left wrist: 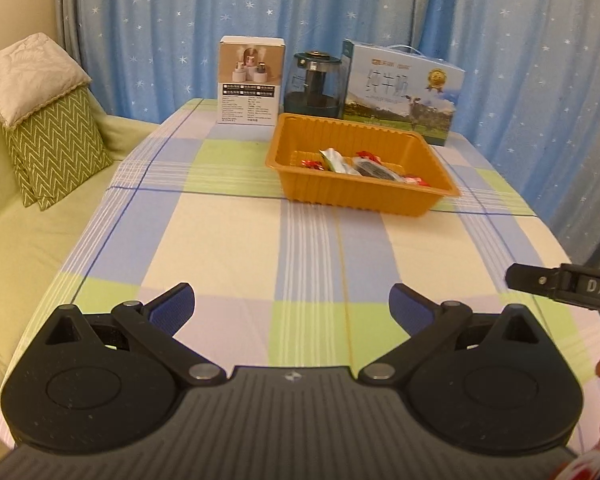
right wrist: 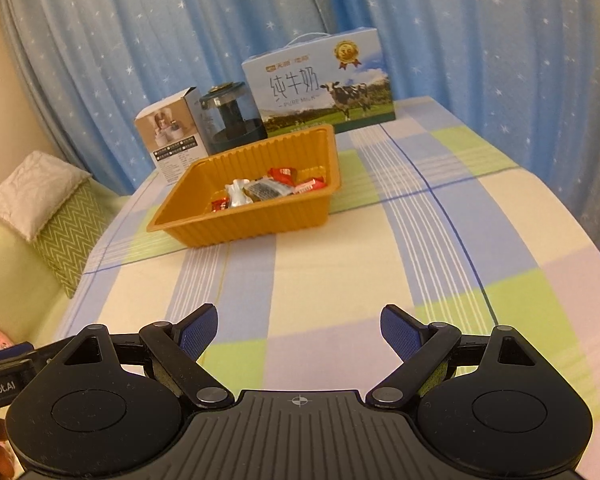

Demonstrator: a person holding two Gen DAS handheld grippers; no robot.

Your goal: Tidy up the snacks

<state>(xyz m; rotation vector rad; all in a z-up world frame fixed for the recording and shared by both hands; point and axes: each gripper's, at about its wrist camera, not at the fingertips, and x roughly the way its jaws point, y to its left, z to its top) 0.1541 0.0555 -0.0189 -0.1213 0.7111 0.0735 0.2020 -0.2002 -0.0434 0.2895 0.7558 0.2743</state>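
Note:
An orange plastic tray stands toward the far side of the checked tablecloth. Several wrapped snacks lie in it, red, silver and dark packets. My left gripper hovers over the near part of the table, open, with nothing between its blue pads. My right gripper is also open and empty, well short of the tray. In the left wrist view, part of the right gripper pokes in at the right edge.
Behind the tray stand a white product box, a dark glass kettle and a milk carton box. A green sofa with cushions lies left of the table. Blue star curtains hang behind.

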